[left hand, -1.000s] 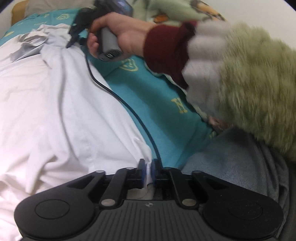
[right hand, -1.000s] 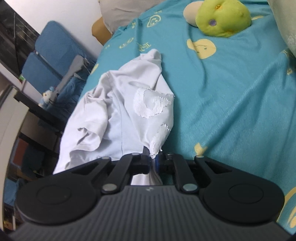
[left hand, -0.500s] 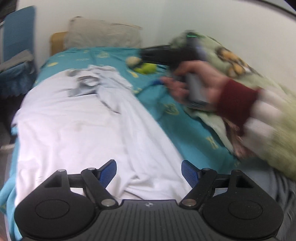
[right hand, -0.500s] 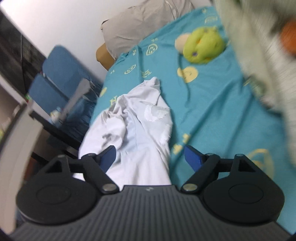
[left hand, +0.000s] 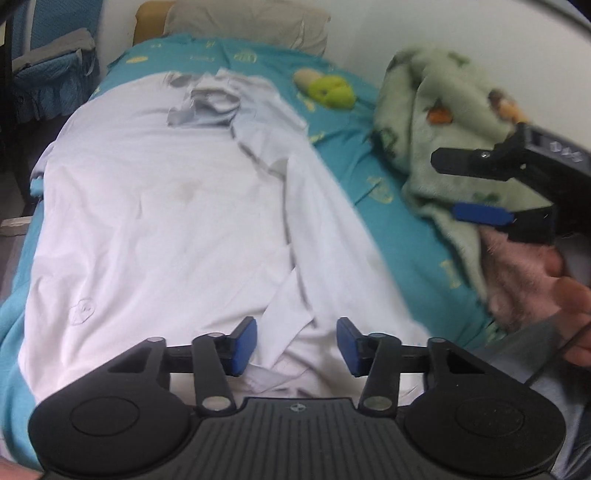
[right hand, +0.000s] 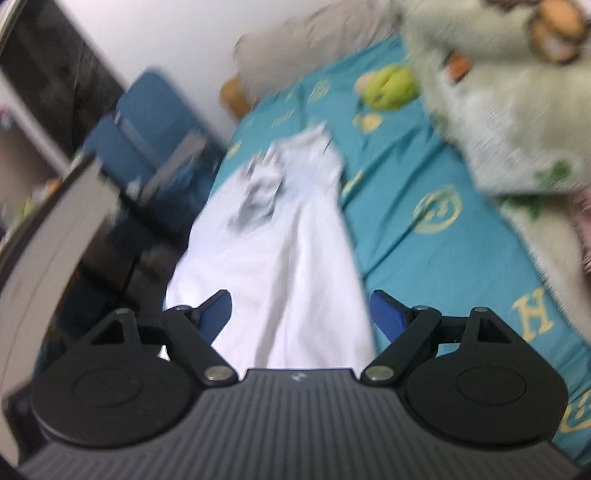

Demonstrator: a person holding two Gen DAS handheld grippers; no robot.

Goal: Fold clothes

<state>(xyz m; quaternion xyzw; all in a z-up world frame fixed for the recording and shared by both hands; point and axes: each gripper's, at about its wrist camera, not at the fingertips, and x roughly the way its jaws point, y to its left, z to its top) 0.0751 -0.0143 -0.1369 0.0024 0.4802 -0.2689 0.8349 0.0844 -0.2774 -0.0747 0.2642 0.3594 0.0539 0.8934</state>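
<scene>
A white shirt (left hand: 166, 206) lies spread lengthwise on the teal bed sheet (left hand: 388, 206), with its right side folded inward and a crumpled printed part at the far end. My left gripper (left hand: 295, 345) is open and empty, just above the shirt's near hem. My right gripper (right hand: 301, 312) is open and empty, raised above the near end of the shirt (right hand: 291, 251). The right gripper also shows at the right edge of the left wrist view (left hand: 476, 188), over the green blanket.
A green fleece blanket (left hand: 443, 122) is heaped on the bed's right side. A yellow-green plush toy (left hand: 328, 90) and a beige pillow (left hand: 247, 18) lie at the bed's head. Blue chairs (right hand: 147, 140) and a shelf stand left of the bed.
Both grippers were shut on the shirt's edge one second ago. Both have let go, opened and pulled back and up from the shirt.
</scene>
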